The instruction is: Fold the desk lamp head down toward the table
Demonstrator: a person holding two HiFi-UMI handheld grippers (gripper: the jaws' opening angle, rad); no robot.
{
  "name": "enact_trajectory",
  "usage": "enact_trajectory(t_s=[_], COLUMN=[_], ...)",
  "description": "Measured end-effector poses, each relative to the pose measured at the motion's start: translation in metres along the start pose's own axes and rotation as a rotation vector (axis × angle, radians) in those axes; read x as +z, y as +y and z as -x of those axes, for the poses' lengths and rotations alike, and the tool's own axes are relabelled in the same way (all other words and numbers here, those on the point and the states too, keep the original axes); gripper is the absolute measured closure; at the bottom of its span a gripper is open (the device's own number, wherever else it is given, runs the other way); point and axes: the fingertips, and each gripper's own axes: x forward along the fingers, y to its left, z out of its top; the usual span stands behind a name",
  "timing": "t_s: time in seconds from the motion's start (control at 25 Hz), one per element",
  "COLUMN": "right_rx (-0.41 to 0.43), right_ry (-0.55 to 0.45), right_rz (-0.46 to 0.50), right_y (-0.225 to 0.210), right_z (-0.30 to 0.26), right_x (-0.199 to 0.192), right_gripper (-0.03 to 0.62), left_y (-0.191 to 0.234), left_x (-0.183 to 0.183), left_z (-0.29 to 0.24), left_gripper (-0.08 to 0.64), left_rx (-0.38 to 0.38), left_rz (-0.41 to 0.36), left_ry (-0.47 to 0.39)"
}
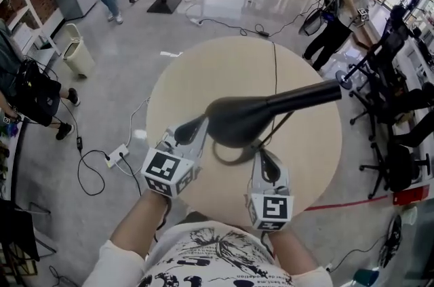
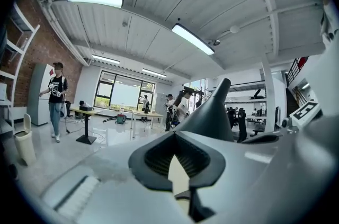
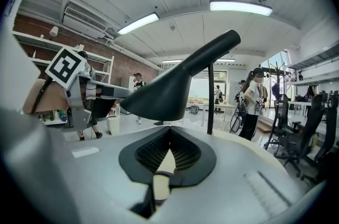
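Note:
A black desk lamp stands on the round beige table [image 1: 196,68]. Its cone-shaped head [image 1: 237,119] hangs level over the table's near half, and its arm [image 1: 305,96] runs off to the right. My left gripper [image 1: 184,133] is shut with nothing held, its tips right beside the head's left end; whether they touch I cannot tell. Under the head's near right side, my right gripper [image 1: 264,158] is shut and holds nothing. In the left gripper view the head [image 2: 212,112] rises just past the jaws [image 2: 177,164]. The right gripper view shows the head [image 3: 169,88], the post [image 3: 210,96] and my jaws [image 3: 167,162].
The lamp's black cable [image 1: 274,72] runs across the table to the far edge. Office chairs [image 1: 397,143] crowd the right side. A power strip [image 1: 115,155] and cords lie on the floor at left, near a bin [image 1: 78,55]. Several people stand around the room.

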Motion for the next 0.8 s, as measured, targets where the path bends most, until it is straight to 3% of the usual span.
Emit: enact_trajectory(t_s=[0.44, 0.8], right_rx=[-0.026, -0.057], right_ry=[0.058, 0.076], right_rz=[-0.016, -0.029], right_y=[-0.013, -0.029], right_z=[0.004, 0.005], right_x=[-0.021, -0.029], right_gripper=[0.583, 0.583], left_y=[-0.022, -0.024], left_x=[-0.038, -0.042], left_z=[-0.027, -0.036], left_gripper=[0.56, 0.568], left_rx=[-0.055, -0.049], left_rz=[0.043, 0.12], left_ry=[0.057, 0.02])
